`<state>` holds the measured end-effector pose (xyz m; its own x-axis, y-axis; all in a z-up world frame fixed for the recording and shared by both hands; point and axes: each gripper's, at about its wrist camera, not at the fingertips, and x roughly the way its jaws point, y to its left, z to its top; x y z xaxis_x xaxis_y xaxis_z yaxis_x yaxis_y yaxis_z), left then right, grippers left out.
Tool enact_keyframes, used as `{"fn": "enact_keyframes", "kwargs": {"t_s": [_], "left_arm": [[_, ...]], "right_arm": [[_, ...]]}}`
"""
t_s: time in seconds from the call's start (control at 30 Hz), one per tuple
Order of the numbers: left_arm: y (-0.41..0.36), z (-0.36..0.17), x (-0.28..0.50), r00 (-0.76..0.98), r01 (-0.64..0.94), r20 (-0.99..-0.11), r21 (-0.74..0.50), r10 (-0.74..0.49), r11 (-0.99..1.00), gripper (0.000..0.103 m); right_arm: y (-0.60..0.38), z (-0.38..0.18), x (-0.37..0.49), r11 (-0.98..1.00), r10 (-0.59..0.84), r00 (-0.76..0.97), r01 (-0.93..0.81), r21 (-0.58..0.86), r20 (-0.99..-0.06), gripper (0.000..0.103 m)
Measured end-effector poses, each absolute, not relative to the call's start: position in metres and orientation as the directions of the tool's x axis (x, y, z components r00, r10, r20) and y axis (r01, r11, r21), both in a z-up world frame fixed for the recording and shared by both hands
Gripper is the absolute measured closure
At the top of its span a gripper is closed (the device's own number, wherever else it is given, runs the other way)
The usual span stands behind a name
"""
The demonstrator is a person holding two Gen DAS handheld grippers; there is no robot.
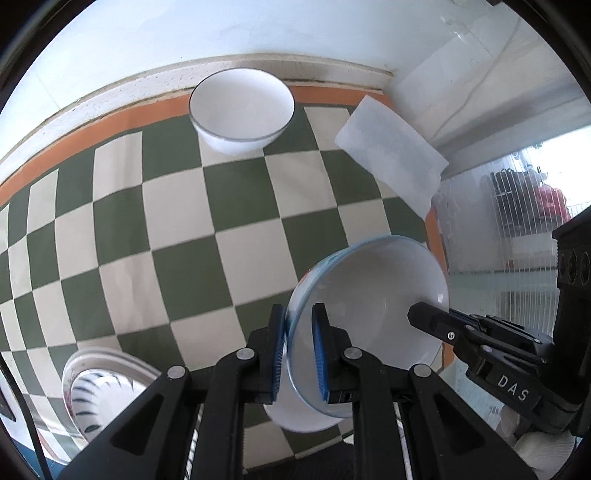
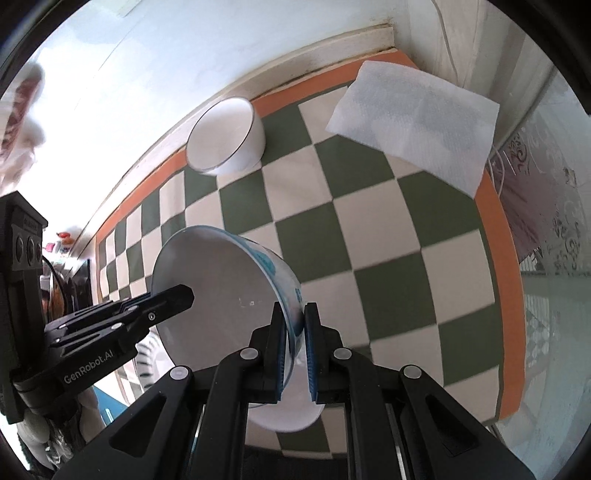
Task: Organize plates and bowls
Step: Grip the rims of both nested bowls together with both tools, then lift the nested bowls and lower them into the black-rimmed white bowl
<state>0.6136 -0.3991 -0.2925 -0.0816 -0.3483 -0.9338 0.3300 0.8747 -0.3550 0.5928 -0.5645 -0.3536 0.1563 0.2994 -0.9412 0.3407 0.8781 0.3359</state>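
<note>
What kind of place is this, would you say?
Probably a home dining or kitchen table against a wall. A green-and-white checkered tablecloth covers it, with a white bowl and a paper napkin on it, and both grippers hold up a blue-patterned bowl.

A home dining corner, by the look of it: a green-and-white checkered tablecloth [image 1: 192, 236] with an orange border lies on a table pushed against a white wall [image 1: 147, 33], with crockery and a paper napkin [image 2: 417, 122] on it (a patterned curtain [image 2: 546, 206] hangs beside).
</note>
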Motion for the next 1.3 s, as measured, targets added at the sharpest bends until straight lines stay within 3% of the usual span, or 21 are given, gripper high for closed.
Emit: {"fn": "enact_keyframes", "kwargs": {"t_s": [0.5,1.3], "left_arm": [[-0.394,-0.322,0.564,-0.149,0.381,-0.948,-0.316,-0.280,0.869,0.090],[-0.393,-0.347,0.556,-0.194,0.372,-0.957,-0.277,-0.217,0.886,0.089]], "right_arm": [[-0.540,-0.390,0.532,0.877,0.312,0.055,0.366,0.310,-0.948,0.092],[-0.542,-0.420,0.535,0.837,0.378,-0.032,0.439,0.326,-0.925,0.089]]}}
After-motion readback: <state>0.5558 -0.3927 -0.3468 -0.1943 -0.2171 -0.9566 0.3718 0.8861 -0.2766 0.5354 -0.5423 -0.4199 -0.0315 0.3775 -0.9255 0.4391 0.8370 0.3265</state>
